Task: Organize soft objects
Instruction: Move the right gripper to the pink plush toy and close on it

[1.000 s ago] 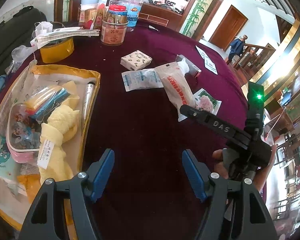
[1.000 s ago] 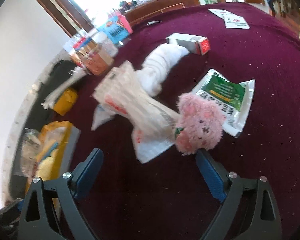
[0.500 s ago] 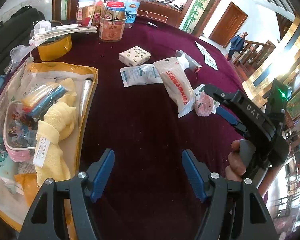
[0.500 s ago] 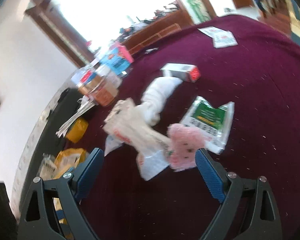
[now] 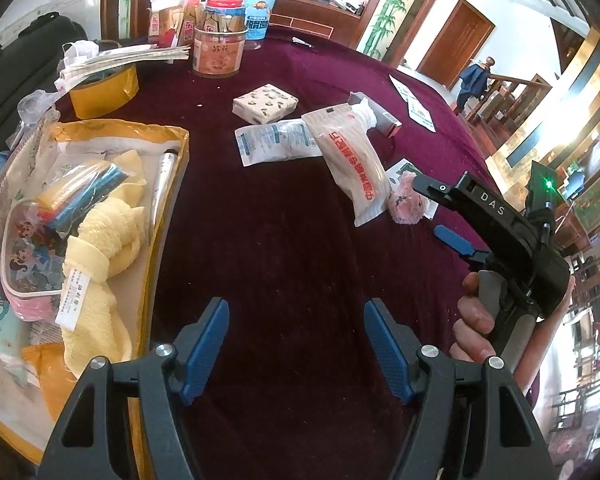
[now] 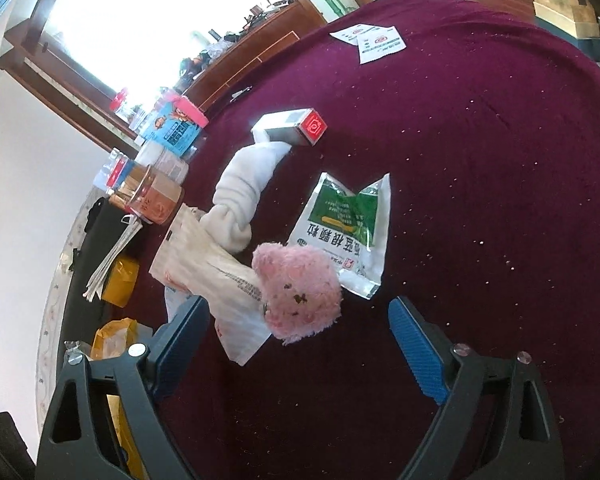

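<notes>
Two grippers are seen with their jaws spread and nothing between them: the left gripper [image 5: 296, 344] hangs over bare maroon cloth [image 5: 284, 248] beside the tray [image 5: 182, 148], and the right gripper [image 6: 300, 344] is aimed at the pink plush [image 6: 298, 296]. The plush lies on the cloth just ahead of the right jaws, touching a beige packet [image 6: 216, 272] on one side and overlapping the edge of a green sachet [image 6: 340, 224] on the other. A white sock [image 6: 242, 188] is laid further back, its toe at a small box [image 6: 292, 126]. A yellow towel [image 5: 100, 248] and a pouch [image 5: 24, 256] are already held in the tray.

The step in hand is judged to be the reach for the plush. The next move calls for the jaws to be brought astride the toy alone, low enough to pinch it without the packet or sachet being caught.

Much of the plush is hidden in the left view by the right gripper's finger. The tray's near end is cut off, its lower layers are covered, and the print on the packets is hard to make out
</notes>
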The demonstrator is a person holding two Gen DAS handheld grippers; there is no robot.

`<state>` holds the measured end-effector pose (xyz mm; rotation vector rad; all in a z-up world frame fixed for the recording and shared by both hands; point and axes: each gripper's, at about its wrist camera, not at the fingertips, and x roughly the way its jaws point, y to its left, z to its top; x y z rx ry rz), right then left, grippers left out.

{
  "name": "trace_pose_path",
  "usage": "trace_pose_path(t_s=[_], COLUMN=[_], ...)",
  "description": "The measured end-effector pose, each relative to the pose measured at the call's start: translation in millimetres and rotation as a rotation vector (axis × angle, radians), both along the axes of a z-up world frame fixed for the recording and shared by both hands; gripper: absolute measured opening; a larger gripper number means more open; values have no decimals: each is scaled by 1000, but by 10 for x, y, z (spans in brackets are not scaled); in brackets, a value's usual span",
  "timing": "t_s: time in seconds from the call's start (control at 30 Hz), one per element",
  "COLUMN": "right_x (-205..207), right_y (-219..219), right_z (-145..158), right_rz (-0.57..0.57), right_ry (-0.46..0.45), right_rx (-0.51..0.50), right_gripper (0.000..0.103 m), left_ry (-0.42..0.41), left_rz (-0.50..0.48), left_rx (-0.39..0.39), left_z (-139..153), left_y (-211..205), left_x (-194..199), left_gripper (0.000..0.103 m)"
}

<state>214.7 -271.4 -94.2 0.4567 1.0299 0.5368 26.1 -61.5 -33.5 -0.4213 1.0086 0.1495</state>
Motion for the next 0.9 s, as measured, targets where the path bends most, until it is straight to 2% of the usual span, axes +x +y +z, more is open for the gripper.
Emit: trace_pose_path(t_s=[0.37,0.57,0.9], right_x=[-13,-13,80], right_y=[6,-16,-213], right_z=[10,36,-84], right_rz=[23,55,-40], right_ry=[4,5,75], right_rx=[44,143,208], right_gripper=[83,83,83], left_ry=[10,20,31], left_rz=[2,0,-1], left_rx=[-3,-7,-12], left_z=[-28,-56,-87], left_y=[17,11,4], left_x=[18,37,69], left_gripper=[74,74,74])
